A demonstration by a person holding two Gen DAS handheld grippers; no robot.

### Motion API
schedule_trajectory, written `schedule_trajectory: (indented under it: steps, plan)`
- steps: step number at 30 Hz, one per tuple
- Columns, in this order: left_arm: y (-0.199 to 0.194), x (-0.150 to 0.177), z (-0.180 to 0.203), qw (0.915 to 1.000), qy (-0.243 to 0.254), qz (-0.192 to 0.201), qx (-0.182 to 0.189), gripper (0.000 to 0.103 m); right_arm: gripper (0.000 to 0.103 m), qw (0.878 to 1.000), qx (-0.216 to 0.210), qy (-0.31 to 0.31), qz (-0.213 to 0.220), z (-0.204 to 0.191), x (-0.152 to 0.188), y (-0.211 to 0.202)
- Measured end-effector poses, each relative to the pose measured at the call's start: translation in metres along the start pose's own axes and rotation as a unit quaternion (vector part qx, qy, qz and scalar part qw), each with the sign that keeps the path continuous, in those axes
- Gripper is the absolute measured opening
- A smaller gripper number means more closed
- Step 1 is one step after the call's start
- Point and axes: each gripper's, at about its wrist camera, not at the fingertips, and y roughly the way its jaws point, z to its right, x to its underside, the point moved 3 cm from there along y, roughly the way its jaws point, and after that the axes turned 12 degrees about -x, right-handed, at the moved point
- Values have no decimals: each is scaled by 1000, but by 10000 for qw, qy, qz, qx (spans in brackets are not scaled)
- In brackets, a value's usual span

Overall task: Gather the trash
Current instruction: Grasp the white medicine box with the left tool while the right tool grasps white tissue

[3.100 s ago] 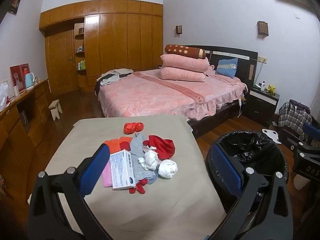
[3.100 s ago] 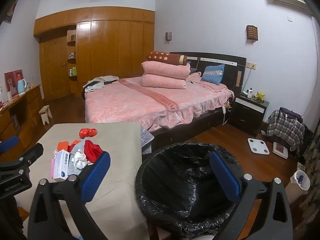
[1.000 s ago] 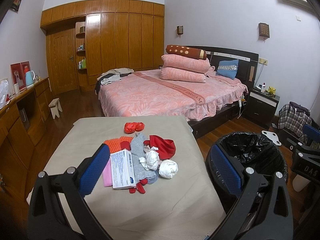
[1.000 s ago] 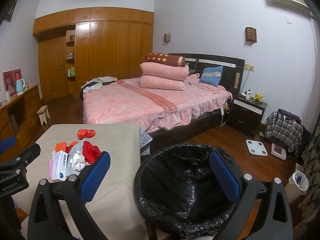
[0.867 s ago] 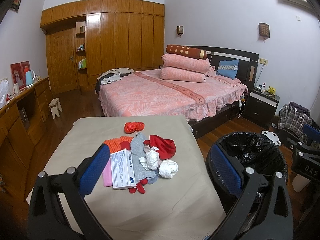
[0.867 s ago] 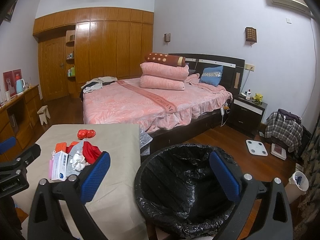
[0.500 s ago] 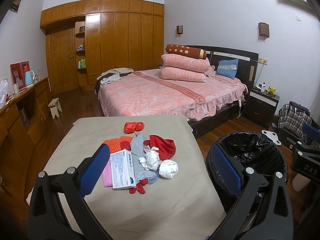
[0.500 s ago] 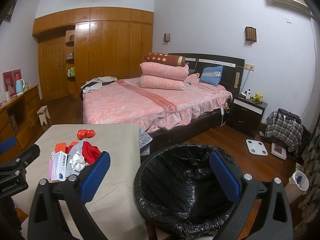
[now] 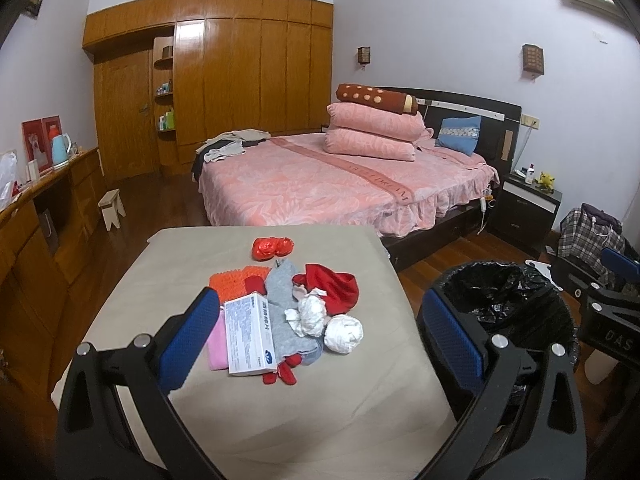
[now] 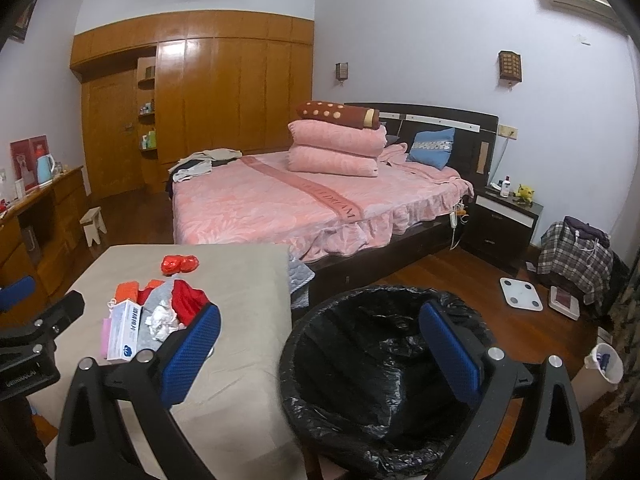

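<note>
Matt beige cloth table cover (image 9: 248,412) below the left jaws, crumpled white paper wads (image 9: 343,330) and a printed cardboard box (image 9: 250,330) ahead between them, glossy wrinkled black plastic bin liner (image 10: 360,344) between the right jaws, textured blue pads (image 10: 191,356), glossy wooden wardrobe (image 9: 240,80) far ahead.

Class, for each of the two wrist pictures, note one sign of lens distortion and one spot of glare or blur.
Left wrist view: the wardrobe bows with the fisheye, dark corners frame the picture, and one door panel carries a bright sheen. Right wrist view: the walls bend outward the same way, the wardrobe shines, and the bin liner close to the lens looks soft.
</note>
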Motion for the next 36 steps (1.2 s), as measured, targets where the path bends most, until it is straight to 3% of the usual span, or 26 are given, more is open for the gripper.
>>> schedule_trajectory:
  steps: [10, 21, 30, 36]
  plan:
    - [37, 10, -41, 9990, -44, -48, -452, 98, 96, 9994, -318, -36, -129, -31, 10, 50]
    - [98, 40, -102, 9943, -170, -480, -936, 98, 79, 9927, -839, -180, -848, -87, 51, 149]
    - [124, 49, -120, 9926, -220, -570, -1054, 98, 72, 9843, -1260, -422, -1161, -128, 67, 201]
    - [138, 51, -120, 9921, -228, -681, -1027, 98, 55, 9761, -1537, -448, -1471, -136, 77, 217]
